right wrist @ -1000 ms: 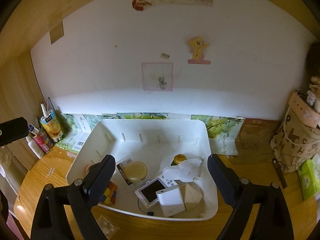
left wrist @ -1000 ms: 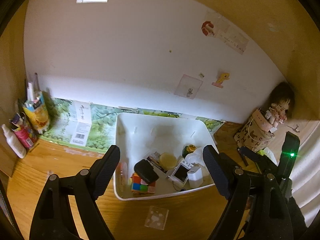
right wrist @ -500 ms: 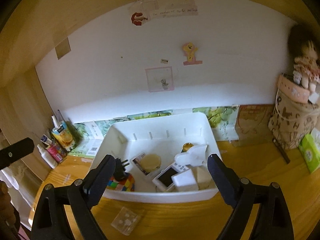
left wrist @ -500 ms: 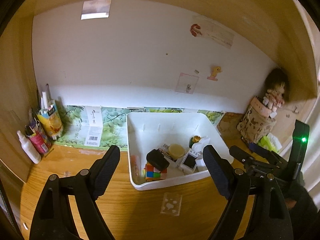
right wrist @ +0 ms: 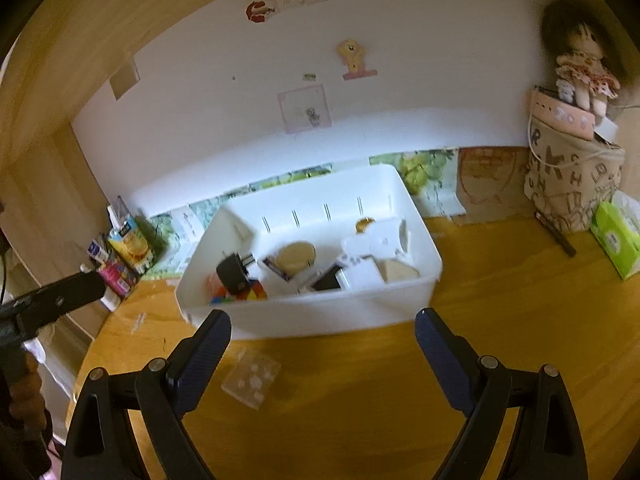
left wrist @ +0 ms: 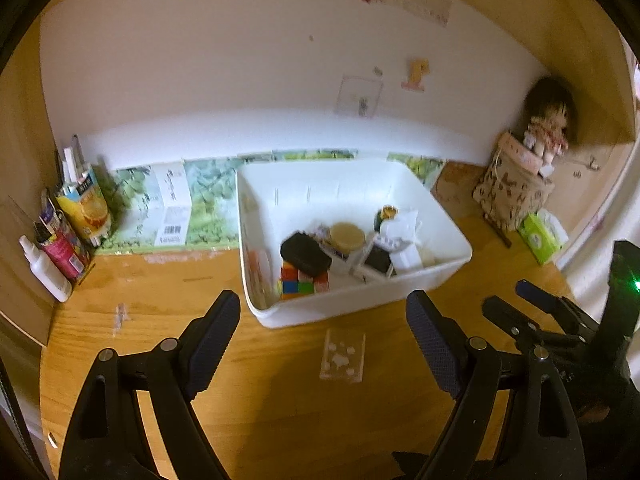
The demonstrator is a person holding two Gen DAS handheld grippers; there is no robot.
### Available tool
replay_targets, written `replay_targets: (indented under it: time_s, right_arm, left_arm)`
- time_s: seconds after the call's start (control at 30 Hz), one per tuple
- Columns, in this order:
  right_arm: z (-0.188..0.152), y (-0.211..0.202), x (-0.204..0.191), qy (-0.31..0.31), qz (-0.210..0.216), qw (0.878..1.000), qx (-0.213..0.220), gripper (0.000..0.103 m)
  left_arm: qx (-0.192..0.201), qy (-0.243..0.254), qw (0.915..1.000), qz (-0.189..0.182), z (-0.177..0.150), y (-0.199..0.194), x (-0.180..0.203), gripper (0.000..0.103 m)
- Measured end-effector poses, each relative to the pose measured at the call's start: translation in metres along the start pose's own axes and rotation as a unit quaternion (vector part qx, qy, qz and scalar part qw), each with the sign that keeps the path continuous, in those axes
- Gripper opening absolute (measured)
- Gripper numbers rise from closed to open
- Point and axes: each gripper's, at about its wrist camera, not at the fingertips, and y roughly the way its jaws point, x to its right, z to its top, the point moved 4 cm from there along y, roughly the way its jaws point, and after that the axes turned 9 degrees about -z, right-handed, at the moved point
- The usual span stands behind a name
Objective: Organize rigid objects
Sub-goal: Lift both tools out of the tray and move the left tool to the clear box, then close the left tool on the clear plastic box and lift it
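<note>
A white bin (left wrist: 448,268) (right wrist: 320,316) stands on the wooden desk. It holds a colourful puzzle cube (left wrist: 304,282), a black charger (left wrist: 306,254) (right wrist: 234,272), a round yellow tin (left wrist: 347,236) (right wrist: 297,255), a small screen device (left wrist: 378,260) and white boxes (right wrist: 362,276). A clear plastic card with white dots (left wrist: 343,355) (right wrist: 251,378) lies on the desk in front of the bin. My left gripper (left wrist: 324,340) is open and empty, above the desk before the bin. My right gripper (right wrist: 322,352) is open and empty, also in front of the bin.
A juice carton (left wrist: 86,208), tubes and a white bottle (left wrist: 46,270) stand at the left wall. A lettered fabric bag (right wrist: 576,184) with a doll (right wrist: 582,64) and a green tissue pack (right wrist: 616,236) stand at the right. Green printed paper (left wrist: 168,208) lines the back.
Both grippers have pulled back and up from the bin, so more desk shows in front of it. Both stay open and empty.
</note>
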Motion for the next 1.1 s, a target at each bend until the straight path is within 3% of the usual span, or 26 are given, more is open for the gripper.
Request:
replay_targets:
  time_s: [0.27,0.6,1.1]
  right_arm:
    - [-0.038,-0.013,0.017,-0.008,-0.011,1.0,-0.013,0.094]
    - [-0.061,-0.014,0.037,-0.006,-0.016,0.999,-0.051,0.094]
    - [-0.069,0.012,0.04,-0.068,-0.009,0.991,-0.116,0.094]
  left_arm:
    - [-0.073,-0.015,0.9972,0.003,-0.02,0.034,0.001,0.087]
    - [-0.176,-0.036,0.9836,0.011,-0.051,0.085,0.009,0.087]
    - [-0.25,-0.098,0.9628,0.032,-0.073,0.143,0.007,0.087]
